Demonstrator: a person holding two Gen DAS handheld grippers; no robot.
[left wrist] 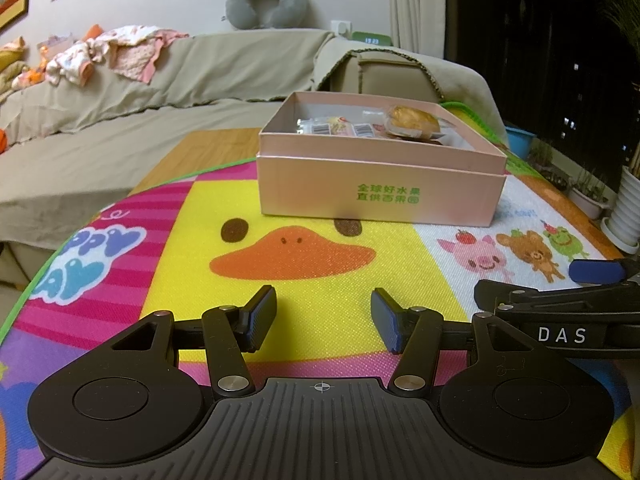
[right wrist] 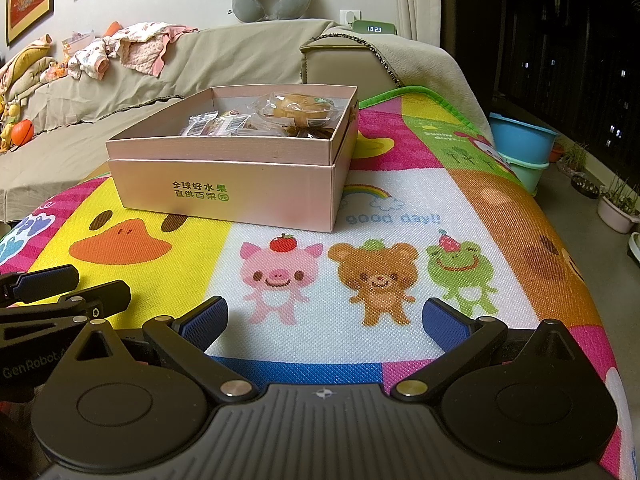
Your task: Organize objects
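A pink cardboard box (left wrist: 380,196) with green print stands on the cartoon play mat (left wrist: 320,256), nested in its lid. It holds several wrapped snacks, among them a bagged bun (left wrist: 414,120). My left gripper (left wrist: 324,318) is open and empty, low over the mat in front of the box. In the right wrist view the box (right wrist: 224,192) stands ahead to the left, the bun (right wrist: 298,110) inside it. My right gripper (right wrist: 324,322) is open and empty over the mat (right wrist: 360,216). Each gripper shows at the other view's edge.
A covered sofa (left wrist: 120,92) with loose clothes (left wrist: 116,54) and a grey neck pillow (left wrist: 266,2) stands behind the table. Blue and green tubs (right wrist: 520,148) and plant pots (right wrist: 618,208) stand on the floor at the right. The mat's right edge drops off.
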